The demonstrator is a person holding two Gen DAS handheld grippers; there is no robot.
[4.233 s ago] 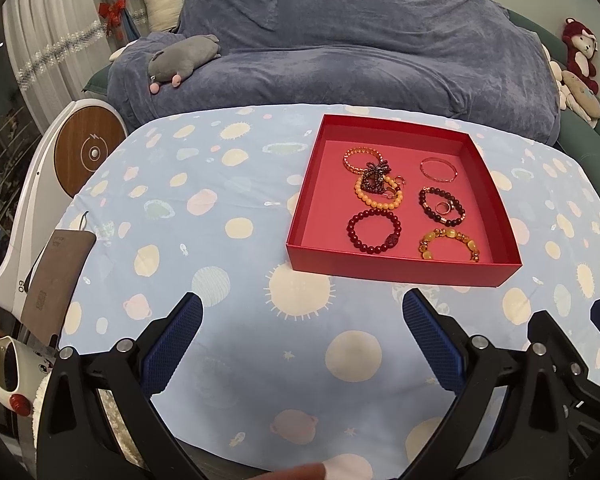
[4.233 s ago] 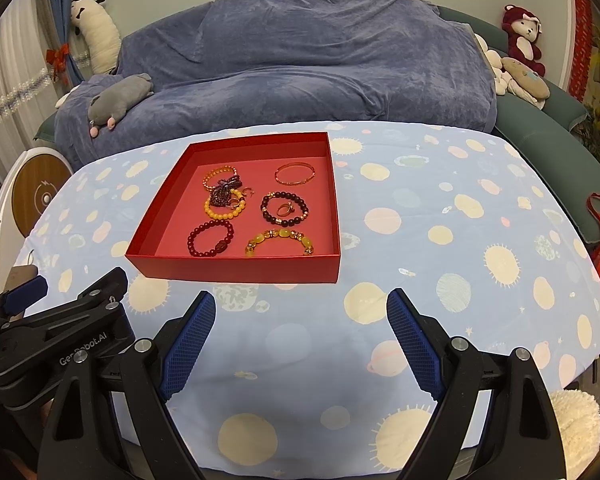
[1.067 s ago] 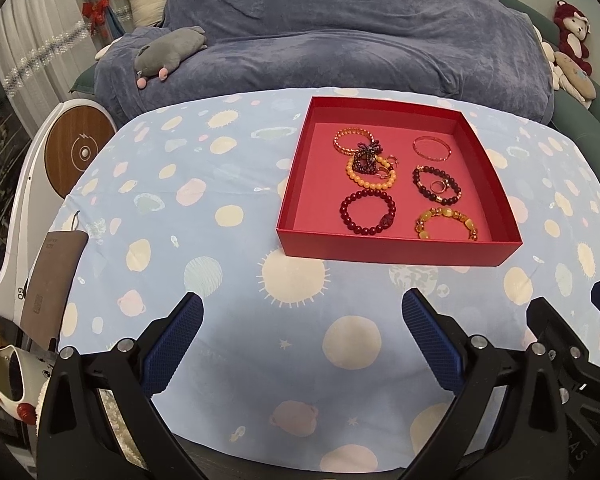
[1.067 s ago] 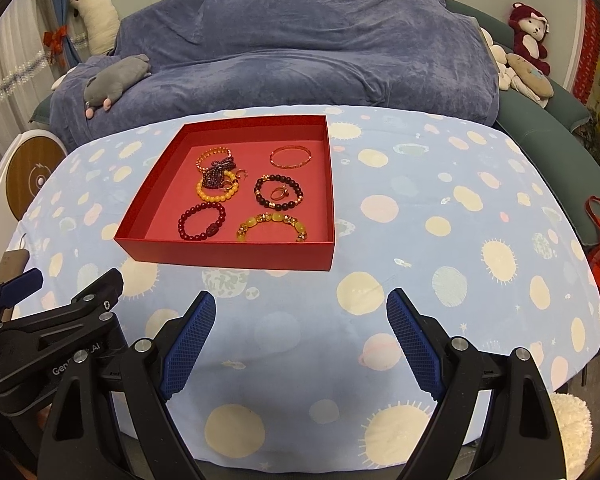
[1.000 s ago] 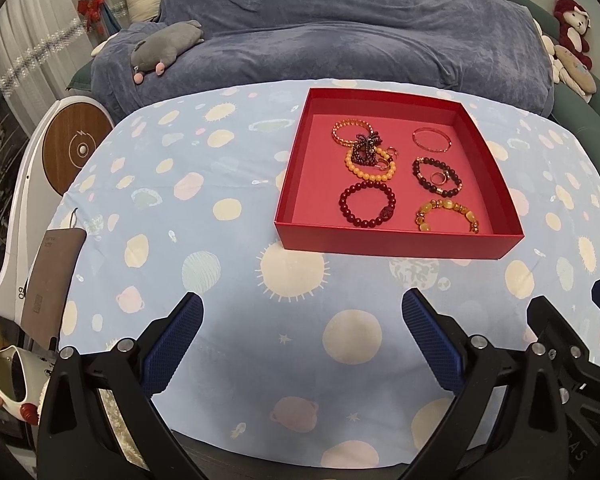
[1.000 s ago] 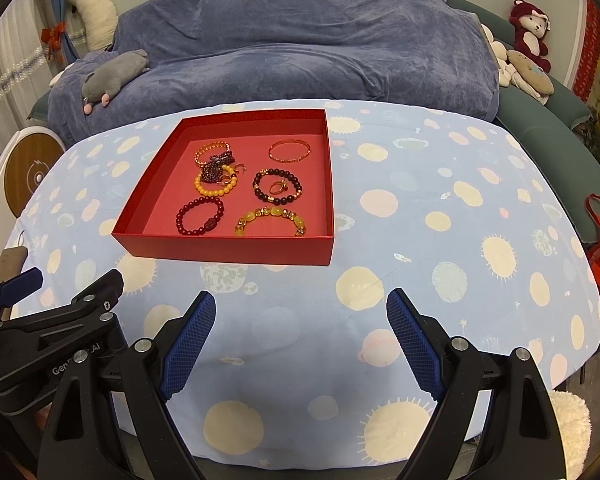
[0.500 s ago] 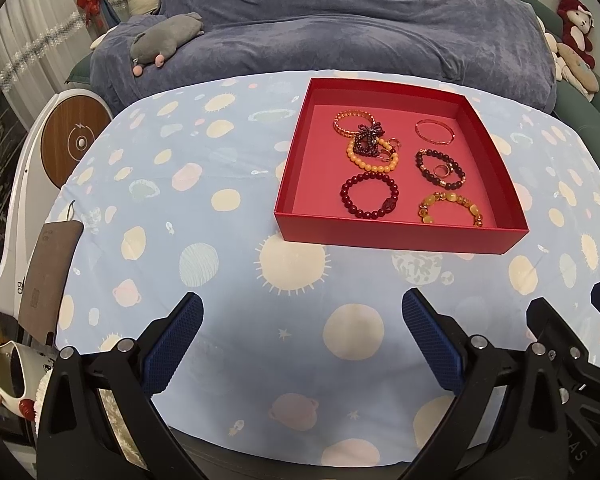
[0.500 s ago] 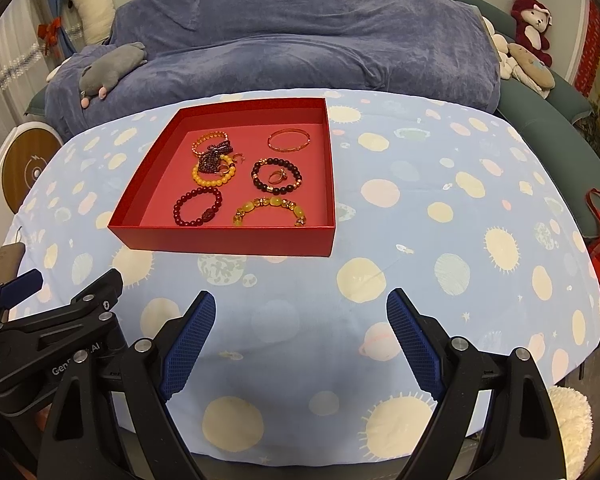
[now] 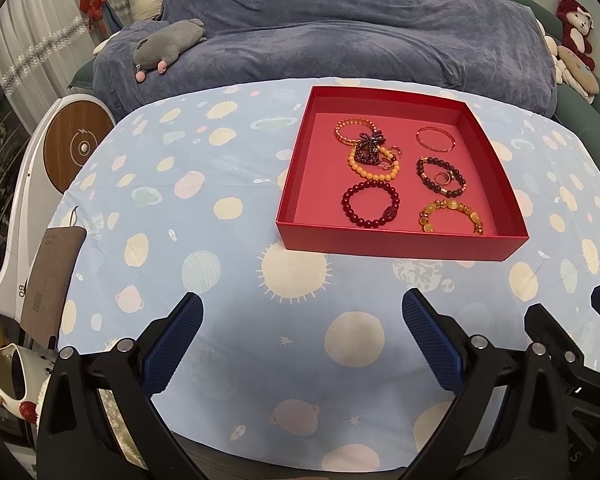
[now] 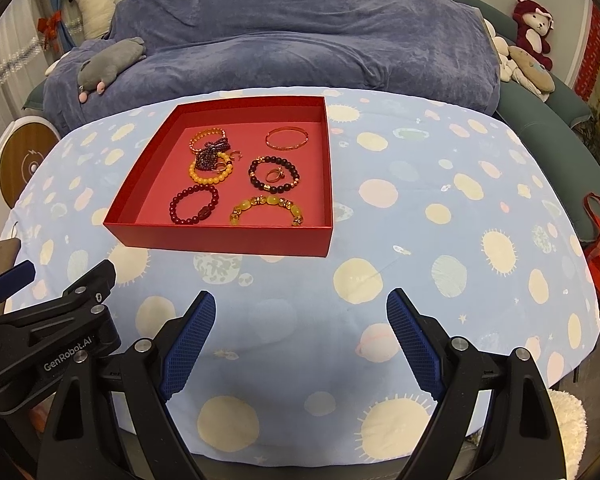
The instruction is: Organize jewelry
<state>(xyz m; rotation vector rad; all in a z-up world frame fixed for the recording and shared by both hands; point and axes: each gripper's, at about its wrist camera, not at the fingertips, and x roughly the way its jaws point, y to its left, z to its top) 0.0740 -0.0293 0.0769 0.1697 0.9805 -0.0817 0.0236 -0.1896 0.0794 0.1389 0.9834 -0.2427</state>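
Both tongs, the left gripper point(image 9: 300, 344) and the right gripper point(image 10: 300, 336), hang spread apart and empty over the spotted tablecloth point(image 10: 440, 216), short of the red tray point(image 10: 220, 240) holding all the jewelry. Tangling looks the likeliest mishap: the purple beaded piece point(image 9: 367, 147) lies across the orange bead bracelet point(image 9: 374, 168), so lifting one may drag the other. Cloth beside the tray is bare, giving room to work, though the tray's raised walls hinder low approaches.

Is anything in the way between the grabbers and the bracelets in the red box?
Only the red box's near wall. Both the left gripper and right gripper hang open over bare tablecloth, so they'd reach over that wall for the bracelets.
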